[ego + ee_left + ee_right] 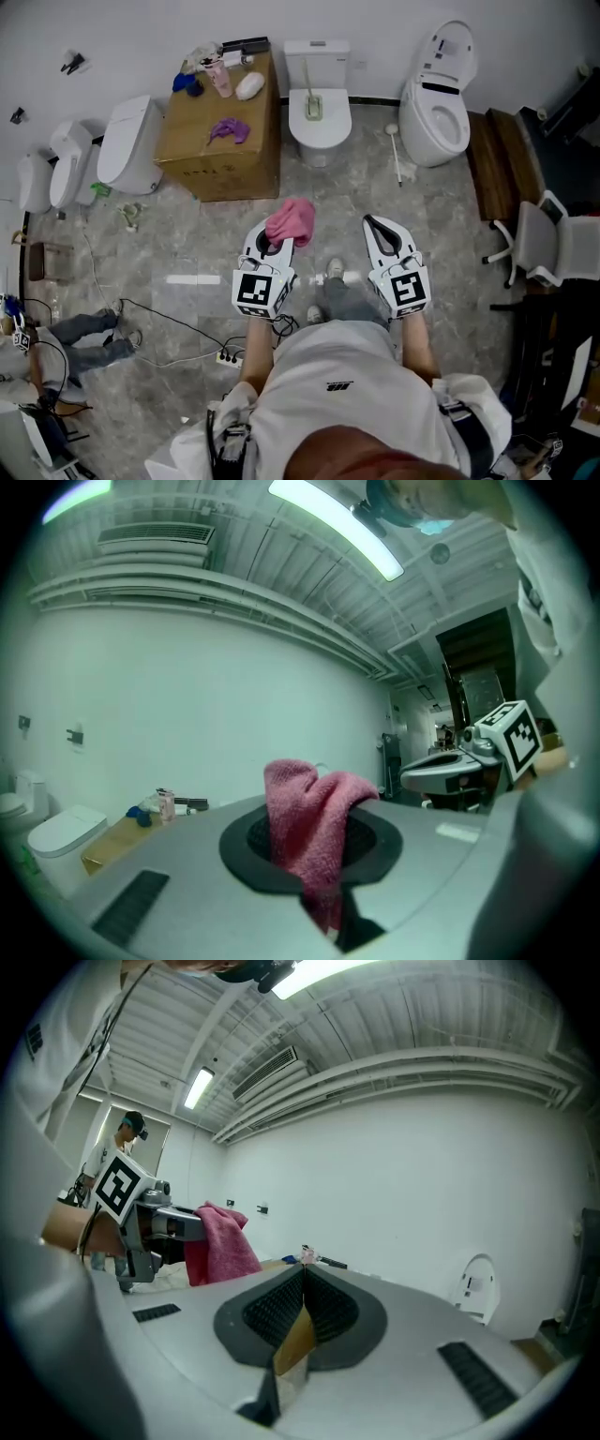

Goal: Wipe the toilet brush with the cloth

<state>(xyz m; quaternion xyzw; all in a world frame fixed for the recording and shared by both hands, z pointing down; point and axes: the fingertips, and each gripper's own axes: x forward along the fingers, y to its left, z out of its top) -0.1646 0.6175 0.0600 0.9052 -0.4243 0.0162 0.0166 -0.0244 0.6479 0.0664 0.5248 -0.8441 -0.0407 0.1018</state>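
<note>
In your left gripper (271,247) the pink cloth (292,221) is clamped; your right gripper (371,223) is closed, empty. What looks like the toilet brush (396,155) lies on the floor (436,211) ahead, untouched: all wiping remains.

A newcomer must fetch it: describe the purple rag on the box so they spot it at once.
Find the big cardboard box left of the middle toilet, by the back wall. On its top, in front of the clutter, lies the crumpled purple rag: the only purple thing there, unlike the pink cloth held in the left gripper.
</note>
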